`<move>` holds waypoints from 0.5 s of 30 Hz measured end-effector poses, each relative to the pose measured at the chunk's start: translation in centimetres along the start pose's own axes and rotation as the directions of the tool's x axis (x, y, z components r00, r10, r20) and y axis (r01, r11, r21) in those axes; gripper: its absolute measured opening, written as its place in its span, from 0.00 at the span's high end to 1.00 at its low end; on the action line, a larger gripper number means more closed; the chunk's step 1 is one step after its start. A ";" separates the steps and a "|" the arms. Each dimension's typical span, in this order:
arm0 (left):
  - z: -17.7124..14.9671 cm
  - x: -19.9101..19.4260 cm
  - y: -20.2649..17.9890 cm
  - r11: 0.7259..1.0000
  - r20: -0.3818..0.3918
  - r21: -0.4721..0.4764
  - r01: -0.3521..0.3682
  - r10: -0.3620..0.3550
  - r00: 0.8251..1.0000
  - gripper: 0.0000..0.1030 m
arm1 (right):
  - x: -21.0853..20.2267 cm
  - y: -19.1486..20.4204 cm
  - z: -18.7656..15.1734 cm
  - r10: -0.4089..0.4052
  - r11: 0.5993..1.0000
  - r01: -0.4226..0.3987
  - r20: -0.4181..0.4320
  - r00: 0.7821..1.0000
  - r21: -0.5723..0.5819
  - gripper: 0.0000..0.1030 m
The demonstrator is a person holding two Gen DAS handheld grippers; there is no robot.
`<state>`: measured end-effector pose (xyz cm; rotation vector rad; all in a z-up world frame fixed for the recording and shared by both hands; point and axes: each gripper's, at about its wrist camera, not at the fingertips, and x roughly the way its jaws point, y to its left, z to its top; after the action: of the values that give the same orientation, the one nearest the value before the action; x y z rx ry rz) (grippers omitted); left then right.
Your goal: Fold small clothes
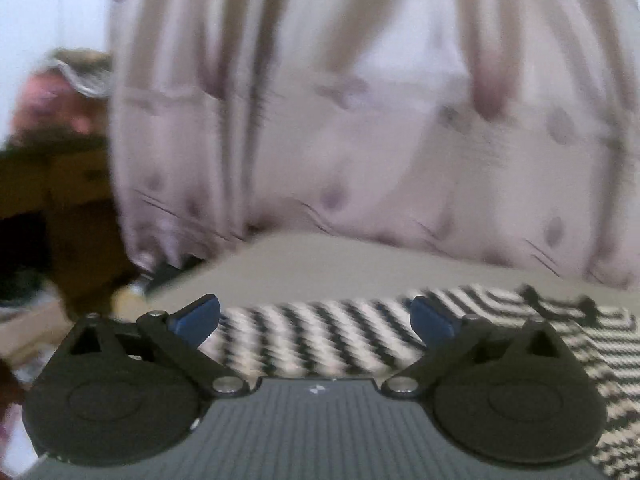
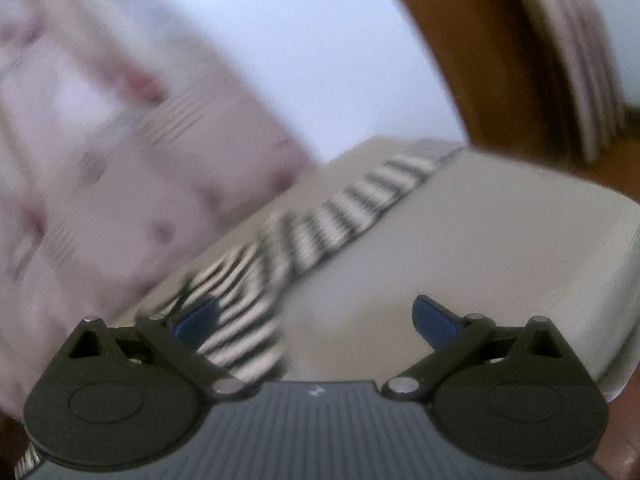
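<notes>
Left wrist view: left gripper (image 1: 315, 320), blue pads spread wide and holding nothing; black-and-white zigzag-striped garment (image 1: 320, 340) lies flat on the grey padded surface (image 1: 320, 264) below and between the fingers, running off rightward; pale patterned curtain (image 1: 360, 120) behind. Right wrist view: right gripper (image 2: 315, 322), likewise spread and empty; the striped garment (image 2: 320, 232) passes under its left finger, stretching diagonally away.

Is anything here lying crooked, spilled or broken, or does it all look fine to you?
Nothing looks spilled or broken. The black-and-white striped garment lies slantwise across the pale cushioned surface, stretched long and not yet folded. Both the left claw and the right claw are open and empty. The pictures are blurred, so small flaws could be missed.
</notes>
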<state>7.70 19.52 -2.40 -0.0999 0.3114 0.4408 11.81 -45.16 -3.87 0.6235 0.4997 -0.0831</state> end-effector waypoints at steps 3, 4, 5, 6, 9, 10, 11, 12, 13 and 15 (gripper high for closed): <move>-2.2 2.4 -3.1 0.999 -0.038 0.019 0.040 -0.040 0.998 0.05 | 3.3 -5.0 4.3 0.001 0.988 0.000 -0.004 1.000 0.156 0.03; -3.0 3.0 -3.9 0.998 -0.040 0.033 0.047 -0.046 0.998 0.06 | 4.4 -6.5 5.7 -0.004 0.981 0.005 -0.002 1.000 0.195 0.05; -3.8 3.2 -4.6 0.998 -0.040 0.051 0.047 -0.045 0.998 0.06 | 5.4 -8.1 7.2 -0.013 0.973 0.012 0.002 1.000 0.230 0.05; -4.4 3.6 -5.4 0.997 -0.045 0.072 0.042 -0.038 0.998 0.06 | 6.4 -9.5 8.7 -0.031 0.967 0.028 0.009 0.999 0.252 0.06; -5.7 4.1 -6.6 0.994 -0.045 0.101 0.038 -0.033 0.998 0.05 | 10.0 -12.8 12.8 -0.094 0.965 0.094 -0.013 0.995 0.244 0.06; -5.8 4.3 -6.9 0.993 -0.052 0.112 0.031 -0.025 0.998 0.05 | 11.2 -13.7 13.7 -0.114 0.962 0.118 -0.032 0.993 0.245 0.06; -5.9 4.5 -6.7 0.993 -0.064 0.115 0.032 -0.024 0.998 0.05 | 12.7 -14.8 14.5 -0.111 0.957 0.122 -0.057 0.992 0.262 0.06; -6.0 4.8 -6.6 0.993 -0.078 0.112 0.036 -0.027 0.997 0.05 | 14.0 -15.9 15.2 -0.100 0.953 0.119 -0.084 0.991 0.278 0.08; -6.1 5.1 -6.4 0.994 -0.093 0.106 0.037 -0.028 0.995 0.05 | 15.3 -16.6 15.5 -0.101 0.949 0.130 -0.112 0.989 0.288 0.10; -6.3 5.6 -6.3 0.995 -0.131 0.097 0.024 -0.011 0.991 0.04 | 17.6 -18.0 16.0 -0.087 0.936 0.130 -0.144 0.986 0.326 0.13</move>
<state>13.54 15.07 -10.01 -0.0349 0.4595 0.4020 30.05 -67.77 -10.78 0.9392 0.6511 -0.2381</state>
